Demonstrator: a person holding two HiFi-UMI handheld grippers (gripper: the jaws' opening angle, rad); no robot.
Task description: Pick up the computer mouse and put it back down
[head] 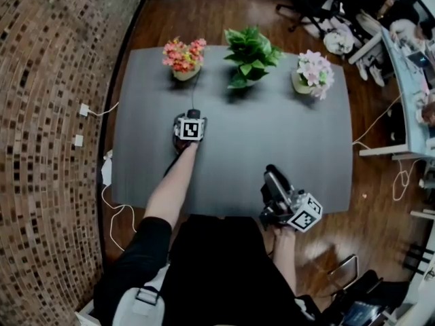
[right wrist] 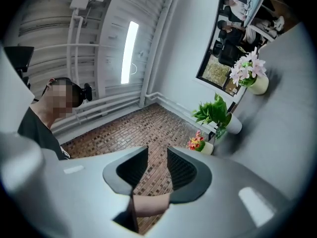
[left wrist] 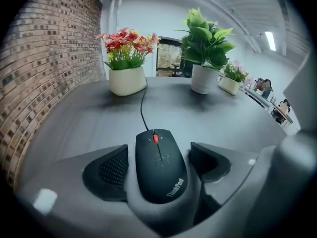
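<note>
A black computer mouse [left wrist: 161, 165] with a red scroll wheel lies on the grey table [head: 272, 134], its cable [left wrist: 143, 108] running off toward the flower pots. My left gripper [left wrist: 158, 151] points down over it with a jaw on each side. Both pads [left wrist: 115, 166] stand clear of the mouse's flanks, so it is open. In the head view the mouse [head: 194, 112] peeks out just beyond the left gripper [head: 191, 119] at the table's middle left. My right gripper [head: 272, 175] hovers at the table's front edge, its jaws [right wrist: 157, 155] a narrow gap apart with nothing between them.
Three pots line the table's far edge: red flowers [head: 183, 60], a green plant [head: 250, 56] and pale pink flowers [head: 312, 73]. A brick wall [head: 47, 114] runs along the left. Desks and office chairs [head: 401, 39] stand at the far right.
</note>
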